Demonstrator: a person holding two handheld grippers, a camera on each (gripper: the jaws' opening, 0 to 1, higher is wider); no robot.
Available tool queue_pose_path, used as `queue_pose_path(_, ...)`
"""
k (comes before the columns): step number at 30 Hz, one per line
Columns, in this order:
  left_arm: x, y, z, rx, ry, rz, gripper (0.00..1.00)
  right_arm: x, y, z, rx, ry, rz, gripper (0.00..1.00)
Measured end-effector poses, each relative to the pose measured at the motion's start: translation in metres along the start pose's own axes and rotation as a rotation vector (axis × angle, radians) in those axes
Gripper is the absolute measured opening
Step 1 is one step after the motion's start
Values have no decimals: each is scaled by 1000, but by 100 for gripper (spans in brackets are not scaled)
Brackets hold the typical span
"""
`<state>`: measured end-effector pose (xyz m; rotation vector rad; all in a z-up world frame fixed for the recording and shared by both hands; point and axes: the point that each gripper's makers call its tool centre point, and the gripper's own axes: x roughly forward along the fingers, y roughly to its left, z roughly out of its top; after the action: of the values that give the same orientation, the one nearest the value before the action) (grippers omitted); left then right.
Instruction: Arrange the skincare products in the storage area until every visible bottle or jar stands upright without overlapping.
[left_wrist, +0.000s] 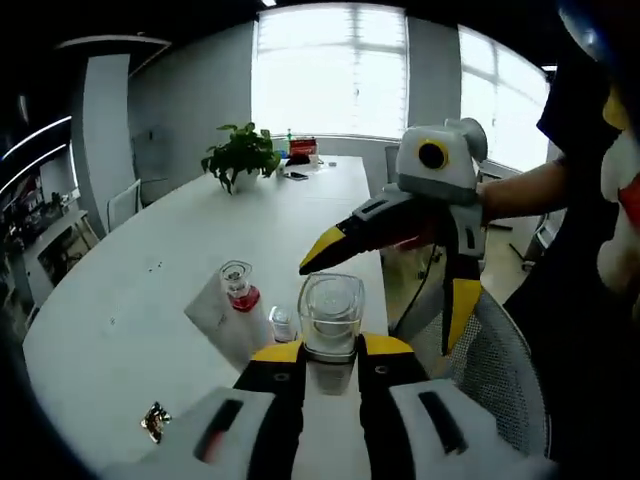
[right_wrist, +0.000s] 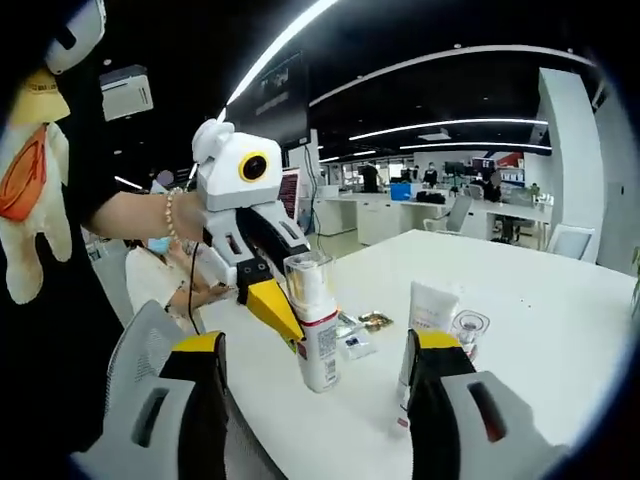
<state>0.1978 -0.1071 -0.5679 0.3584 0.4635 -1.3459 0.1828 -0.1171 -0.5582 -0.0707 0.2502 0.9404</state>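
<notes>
Left gripper clamped on a clear-capped bottle, held upright near the table edge; same bottle seen from the side in the right gripper view, standing with its base on or just above the tabletop, hard to tell which. Right gripper spread wide and holding nothing, jaws either side of that bottle but well clear of it; seen in the left gripper view as right gripper, one jaw tip hovering just above the bottle's cap. Just left of the bottle, a small red-necked bottle with a clear cap, standing upright, and a smaller white jar between the two, apparently upright as well. Behind these, a white tube, also seen as tube in the right gripper view, apparently stood on end, though partly hidden. A gold wrapper near the left, apart from the group; far along the table, a potted plant. Judged roughly midway to late: three or four items look upright and not overlapping, clustered close. Left to do: release the held bottle cleanly so it stands alone, then check spacing among the neighbours.
</notes>
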Motion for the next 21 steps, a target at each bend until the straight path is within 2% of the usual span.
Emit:
queue_pose_path(11,35,29,-36,-9,22,12,20,-8,-19,-27,74,23,-109,85)
queue_pose_path(21,67,49,-63,-5,45,34,20,-9,-24,-49,131,45,-168,88)
